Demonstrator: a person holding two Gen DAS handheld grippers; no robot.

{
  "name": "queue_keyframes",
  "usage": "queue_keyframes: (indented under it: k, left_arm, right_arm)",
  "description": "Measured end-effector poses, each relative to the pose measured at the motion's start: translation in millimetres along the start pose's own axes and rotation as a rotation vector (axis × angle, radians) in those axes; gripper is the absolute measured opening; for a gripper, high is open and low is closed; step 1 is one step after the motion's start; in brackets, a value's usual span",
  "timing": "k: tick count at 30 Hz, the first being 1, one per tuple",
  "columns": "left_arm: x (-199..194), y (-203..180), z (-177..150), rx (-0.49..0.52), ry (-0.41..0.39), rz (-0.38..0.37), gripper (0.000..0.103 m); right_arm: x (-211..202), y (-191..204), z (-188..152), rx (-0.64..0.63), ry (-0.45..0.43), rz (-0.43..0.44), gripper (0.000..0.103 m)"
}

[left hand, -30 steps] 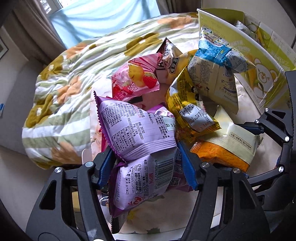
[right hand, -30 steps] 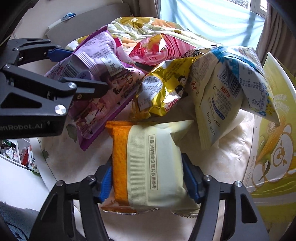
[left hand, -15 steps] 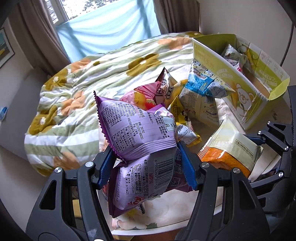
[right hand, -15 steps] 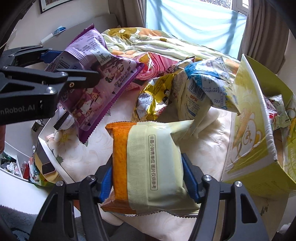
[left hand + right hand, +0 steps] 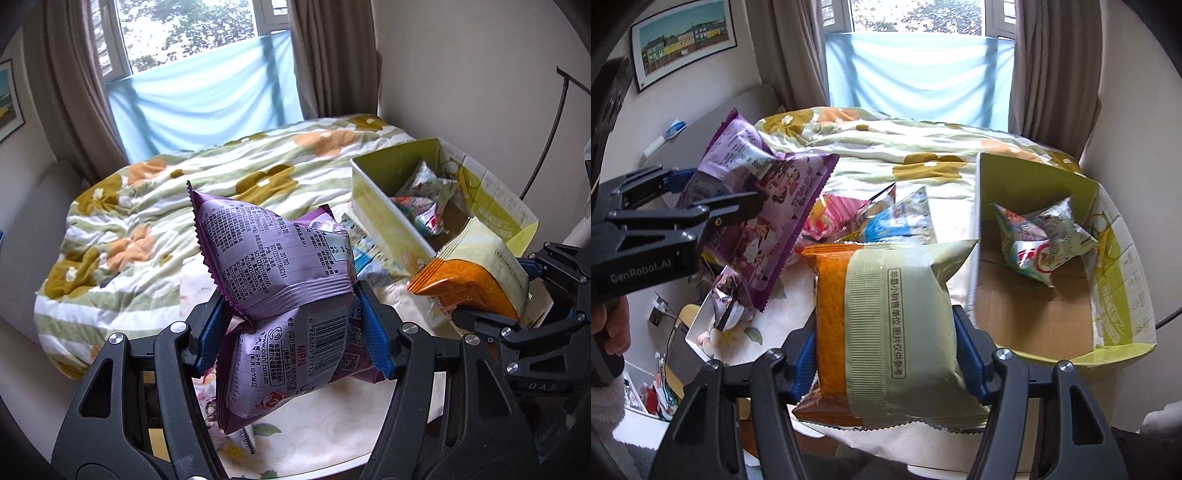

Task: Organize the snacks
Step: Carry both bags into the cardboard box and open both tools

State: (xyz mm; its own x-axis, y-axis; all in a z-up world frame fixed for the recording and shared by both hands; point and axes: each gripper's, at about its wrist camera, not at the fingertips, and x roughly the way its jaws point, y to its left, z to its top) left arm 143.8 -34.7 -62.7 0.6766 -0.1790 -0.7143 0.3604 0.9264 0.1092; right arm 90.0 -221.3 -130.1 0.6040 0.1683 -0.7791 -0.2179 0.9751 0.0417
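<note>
My left gripper [image 5: 295,332] is shut on a purple snack bag [image 5: 280,295] and holds it in the air above the table; it also shows in the right wrist view [image 5: 764,206]. My right gripper [image 5: 886,354] is shut on an orange and pale green snack bag [image 5: 886,325], seen in the left wrist view [image 5: 476,277] just left of and near the open yellow-green cardboard box [image 5: 1034,177]. The box [image 5: 384,214] holds a few snack packets [image 5: 1045,236]. More packets [image 5: 882,218] lie on the table beyond my right gripper.
A small table with a pale floral cloth [image 5: 317,435] lies below both grippers. A bed with a flowered quilt [image 5: 184,192] stands behind it, under a window. A torn purple wrapper [image 5: 727,299] lies at the table's left edge.
Both grippers have risen and pulled back with their bags. The snack pile and box now look lower and farther away, and the box interior is in view.
</note>
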Motion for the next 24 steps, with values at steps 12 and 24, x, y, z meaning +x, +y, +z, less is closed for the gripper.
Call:
queue_keyframes:
  k: [12, 24]
  left_arm:
    - [54, -108, 83, -0.091, 0.008, -0.145, 0.062]
    - [139, -206, 89, -0.145, 0.165, -0.231, 0.063]
  right_arm:
    - [-24, -124, 41, 0.032, -0.026, -0.130, 0.060]
    - [-22, -220, 43, 0.058, 0.009, -0.119, 0.060]
